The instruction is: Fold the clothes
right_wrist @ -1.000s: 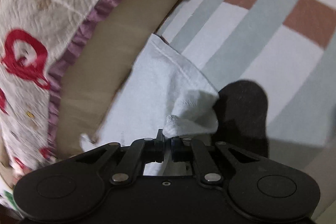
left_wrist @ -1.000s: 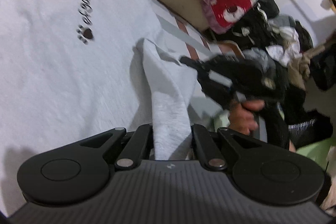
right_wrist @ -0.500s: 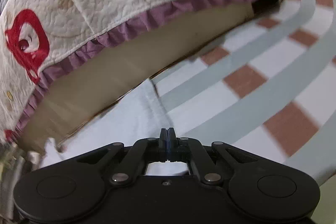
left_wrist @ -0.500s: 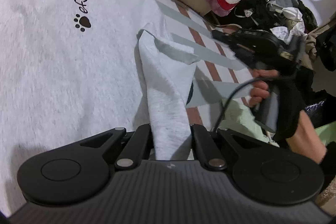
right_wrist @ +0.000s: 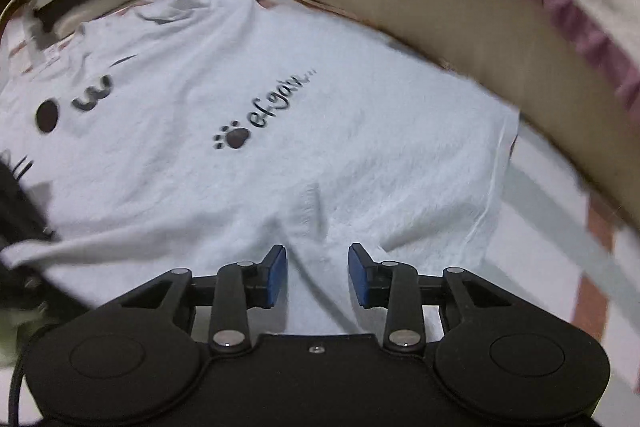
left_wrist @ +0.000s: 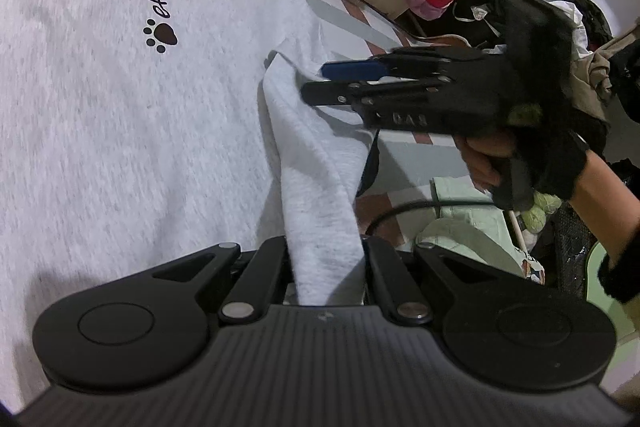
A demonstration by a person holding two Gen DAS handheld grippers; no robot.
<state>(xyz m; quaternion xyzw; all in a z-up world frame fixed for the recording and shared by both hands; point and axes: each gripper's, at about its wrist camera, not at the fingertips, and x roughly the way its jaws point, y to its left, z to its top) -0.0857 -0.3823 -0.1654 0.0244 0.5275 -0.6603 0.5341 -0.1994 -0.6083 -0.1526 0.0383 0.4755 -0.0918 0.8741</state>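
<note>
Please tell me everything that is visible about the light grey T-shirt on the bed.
The light grey T-shirt looks like soft heathered knit. It lies spread, print up, on a striped sheet. The print shows a dark paw beside cursive lettering, and part of a cartoon cat face nearer the collar. One edge is lifted into a ridge that runs into the left gripper, which is shut on it. The right gripper is open just above the cloth.

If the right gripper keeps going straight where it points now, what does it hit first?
Most likely the grey T-shirt: the open right gripper points at its cloth just ahead of the fingers, short of the paw print. Depth is unclear.
</note>
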